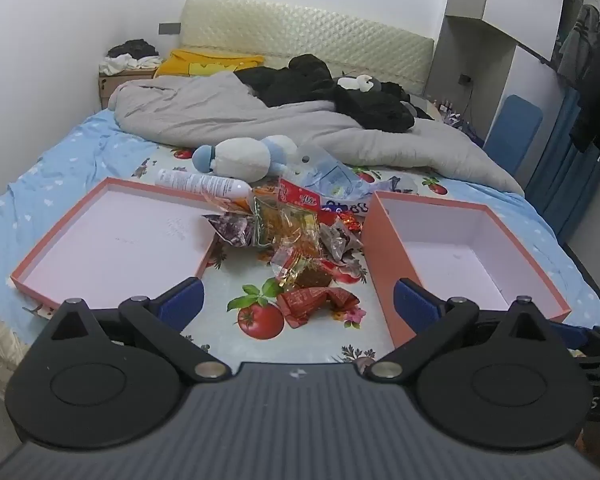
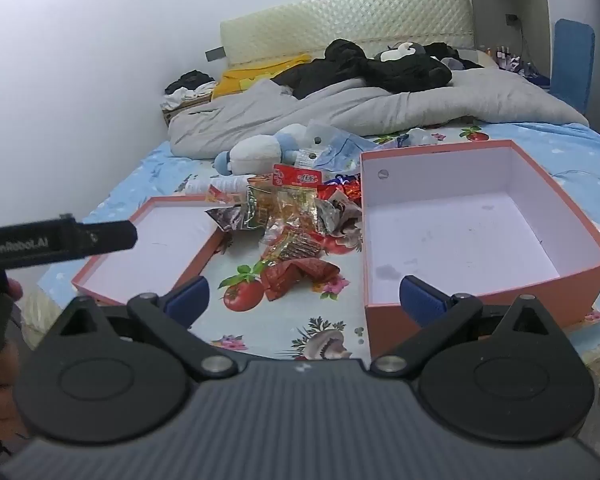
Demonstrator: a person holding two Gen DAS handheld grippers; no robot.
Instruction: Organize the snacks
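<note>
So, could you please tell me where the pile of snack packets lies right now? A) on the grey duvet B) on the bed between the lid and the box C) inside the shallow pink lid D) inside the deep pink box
B: the snack packets lie on the printed sheet between the shallow pink lid and the deep pink box, both of which hold nothing.

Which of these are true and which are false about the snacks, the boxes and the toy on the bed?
1. The deep pink box is full of snacks. False: it holds none.
2. The snack pile lies between the shallow pink lid and the deep box. True.
3. Both the left gripper and the right gripper are open and hold nothing. True.
4. The plush toy sits inside the lid. False: it lies on the bed behind the snacks.
</note>
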